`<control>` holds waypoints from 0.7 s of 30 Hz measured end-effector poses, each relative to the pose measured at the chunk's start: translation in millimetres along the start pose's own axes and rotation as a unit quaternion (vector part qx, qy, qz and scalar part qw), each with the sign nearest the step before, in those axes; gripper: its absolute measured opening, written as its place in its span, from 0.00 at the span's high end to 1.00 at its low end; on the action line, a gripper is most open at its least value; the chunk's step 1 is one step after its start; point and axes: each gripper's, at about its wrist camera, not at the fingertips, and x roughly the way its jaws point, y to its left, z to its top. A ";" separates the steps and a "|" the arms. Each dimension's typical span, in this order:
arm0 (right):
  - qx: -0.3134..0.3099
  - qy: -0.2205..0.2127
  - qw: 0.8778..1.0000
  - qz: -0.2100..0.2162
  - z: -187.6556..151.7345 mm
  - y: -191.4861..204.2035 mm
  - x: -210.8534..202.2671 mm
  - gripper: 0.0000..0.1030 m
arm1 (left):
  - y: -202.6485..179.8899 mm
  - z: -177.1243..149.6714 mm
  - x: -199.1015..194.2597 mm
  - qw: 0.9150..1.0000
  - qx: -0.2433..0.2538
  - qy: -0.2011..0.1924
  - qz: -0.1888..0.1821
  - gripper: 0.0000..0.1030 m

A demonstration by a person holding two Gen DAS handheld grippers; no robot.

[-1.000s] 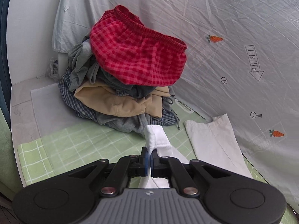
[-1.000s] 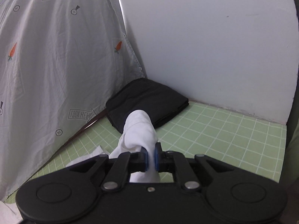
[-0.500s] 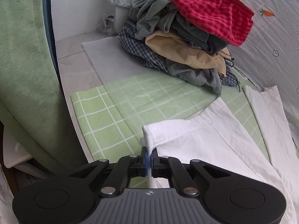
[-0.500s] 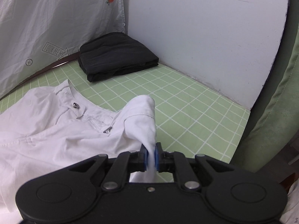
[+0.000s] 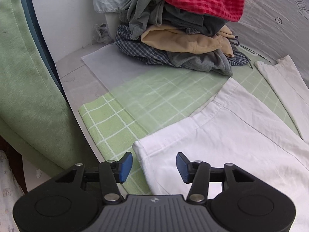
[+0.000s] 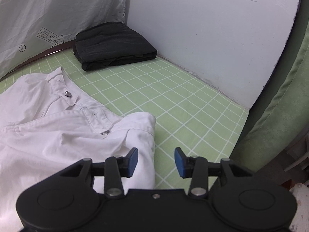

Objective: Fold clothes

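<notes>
With the white trousers (image 5: pixel 222 145) spread flat on the green checked mat (image 5: pixel 119 119), left gripper (image 5: pixel 154 167) and right gripper (image 6: pixel 156 162) jaws opening and pinching nothing, regrip the leg hem at 12 o'clock squarely before folding.

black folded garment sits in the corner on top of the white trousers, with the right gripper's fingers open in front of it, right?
Not quite. The right wrist view shows the black folded garment lying directly on the green checked mat, apart from the white trousers, not on top of them. The rest holds: it sits in the corner and the right gripper has its fingers open, still spreading.
</notes>
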 end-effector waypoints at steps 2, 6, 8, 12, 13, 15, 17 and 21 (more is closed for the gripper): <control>-0.002 -0.018 1.000 0.006 4.5 0.7 -6.5 0.44 | -14.5 0.2 -10.1 1.000 0.024 -0.014 -0.012 0.36; -0.017 -0.033 0.999 0.033 9.9 7.3 -12.9 0.28 | -55.9 -10.6 -26.4 0.996 0.076 -0.017 -0.052 0.31; -0.030 -0.032 0.998 0.049 10.9 12.3 -12.4 0.25 | -81.3 -22.1 -32.7 0.992 0.104 -0.009 -0.077 0.29; -0.060 -0.020 0.994 0.093 13.4 25.9 -5.7 0.16 | -142.3 -53.9 -42.4 0.978 0.172 0.020 -0.117 0.29; -0.065 -0.017 0.993 0.099 14.8 29.1 -3.0 0.15 | -156.6 -62.1 -45.3 0.974 0.185 0.026 -0.126 0.29; -0.075 -0.009 0.991 0.112 18.9 35.8 2.2 0.14 | -180.0 -76.9 -51.7 0.969 0.199 0.033 -0.144 0.29; -0.088 -0.006 0.987 0.132 23.4 42.2 6.5 0.13 | -203.0 -92.4 -58.5 0.960 0.227 0.034 -0.161 0.29; -0.127 -0.007 0.978 0.163 32.0 57.1 17.6 0.09 | -241.3 -118.4 -65.2 0.946 0.279 0.035 -0.164 0.28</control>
